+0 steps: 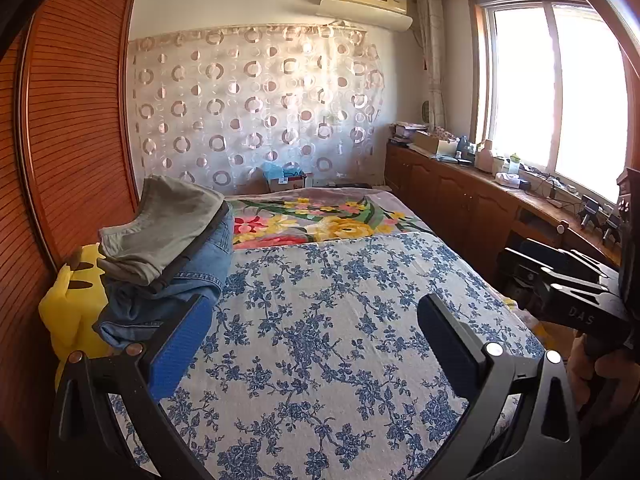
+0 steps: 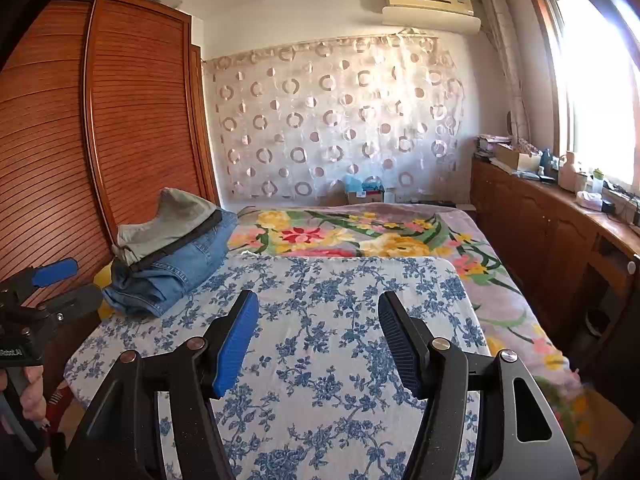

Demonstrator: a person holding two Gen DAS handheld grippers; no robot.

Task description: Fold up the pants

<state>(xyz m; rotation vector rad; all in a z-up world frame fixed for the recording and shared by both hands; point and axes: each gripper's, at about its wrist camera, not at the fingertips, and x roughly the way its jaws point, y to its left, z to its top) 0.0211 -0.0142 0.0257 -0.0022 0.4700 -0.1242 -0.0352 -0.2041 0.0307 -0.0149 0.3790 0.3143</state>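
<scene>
On the bed [image 2: 320, 360], far left: folded pants stack [image 2: 176, 256]. Left claw [image 1: 316, 340] and right claw [image 2: 316, 340] both released, gripping nothing.

A home bedroom: a bed [image 2: 328, 320] under a blue-flowered white sheet fills the middle, a louvred wooden wardrobe [image 2: 120, 120] stands left, a circle-patterned curtain [image 2: 336, 120] hangs far, and a white wall air conditioner [image 2: 430, 4] sits above a cluttered wooden counter [image 1: 480, 192] beside the sunlit window [image 1: 556, 92].
</scene>
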